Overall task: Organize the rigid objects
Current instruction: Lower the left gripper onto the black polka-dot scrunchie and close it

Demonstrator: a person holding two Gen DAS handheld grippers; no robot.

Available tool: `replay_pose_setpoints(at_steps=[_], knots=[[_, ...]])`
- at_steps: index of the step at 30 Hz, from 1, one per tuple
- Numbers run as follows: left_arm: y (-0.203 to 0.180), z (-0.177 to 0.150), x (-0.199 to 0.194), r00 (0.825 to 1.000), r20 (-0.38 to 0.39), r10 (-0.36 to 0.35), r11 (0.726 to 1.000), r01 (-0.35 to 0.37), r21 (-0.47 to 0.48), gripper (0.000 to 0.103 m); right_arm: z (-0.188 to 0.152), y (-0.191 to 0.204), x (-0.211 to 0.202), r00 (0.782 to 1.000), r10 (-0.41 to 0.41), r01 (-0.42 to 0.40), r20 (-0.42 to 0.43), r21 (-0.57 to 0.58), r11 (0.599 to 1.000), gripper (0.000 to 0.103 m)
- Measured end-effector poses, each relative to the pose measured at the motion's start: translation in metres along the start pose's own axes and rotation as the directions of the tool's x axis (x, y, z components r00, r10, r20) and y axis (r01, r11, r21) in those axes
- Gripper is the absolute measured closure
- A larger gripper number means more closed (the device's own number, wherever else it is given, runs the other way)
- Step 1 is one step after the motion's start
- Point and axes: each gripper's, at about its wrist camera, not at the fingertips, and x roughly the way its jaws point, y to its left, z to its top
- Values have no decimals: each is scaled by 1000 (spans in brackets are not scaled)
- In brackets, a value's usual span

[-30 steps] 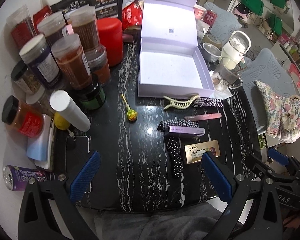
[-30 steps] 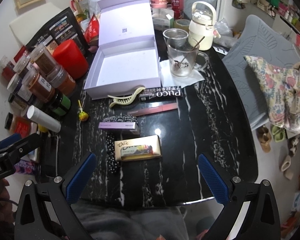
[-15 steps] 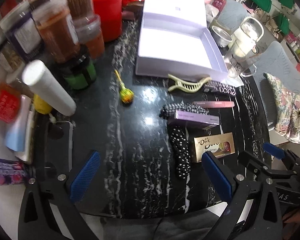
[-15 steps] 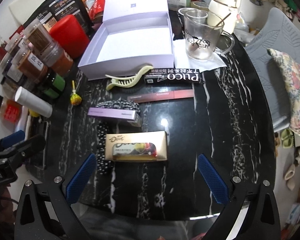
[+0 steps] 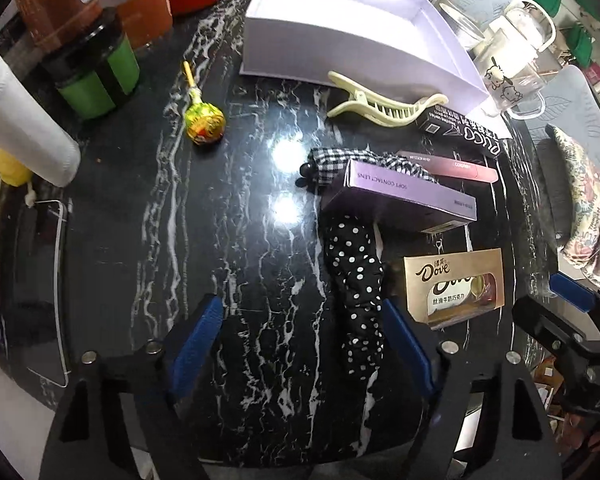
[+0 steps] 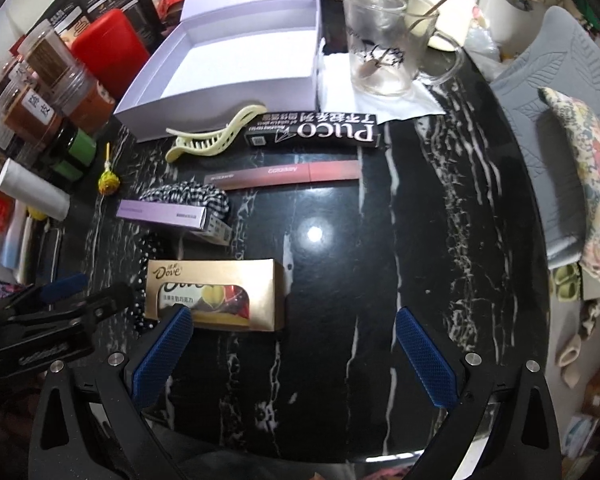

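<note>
An open, empty lavender gift box [image 5: 356, 28] [image 6: 240, 64] stands at the back of the black marble table. In front of it lie a cream hair clip [image 5: 384, 106] [image 6: 216, 136], a black PUCO box [image 6: 312, 132], a pink slim box [image 6: 284, 174], a purple contact-lens box [image 5: 408, 196] [image 6: 164, 214] and a gold Dove chocolate box [image 5: 456, 286] [image 6: 216, 294]. My left gripper [image 5: 300, 328] is open above the polka-dot cloth [image 5: 356, 280]. My right gripper [image 6: 292, 334] is open, its left finger touching or just in front of the Dove box.
Jars, a green-labelled pot [image 5: 94, 68], a white tube [image 5: 24, 120] and a phone [image 5: 40, 292] crowd the left side. A lollipop [image 5: 204, 122] lies mid-table. A glass mug [image 6: 380, 44] on a napkin stands back right. A checked scrunchie [image 6: 196, 196] lies under the purple box.
Both grippers have moved forward and down toward the table. The objects look larger and closer. Nothing has been picked up.
</note>
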Motion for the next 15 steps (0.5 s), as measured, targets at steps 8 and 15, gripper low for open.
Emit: replay_pose_setpoints(at_steps=[8,15], knots=[[-14,0,16,1000,-2,-21,1000,21,5,36,5,4,9,998,55,-56,-19,-35,998,0],[-36,8,22,997,37,68,992,-72,104,77,10,0,13,998,57,-58,-27,-65,996,0]])
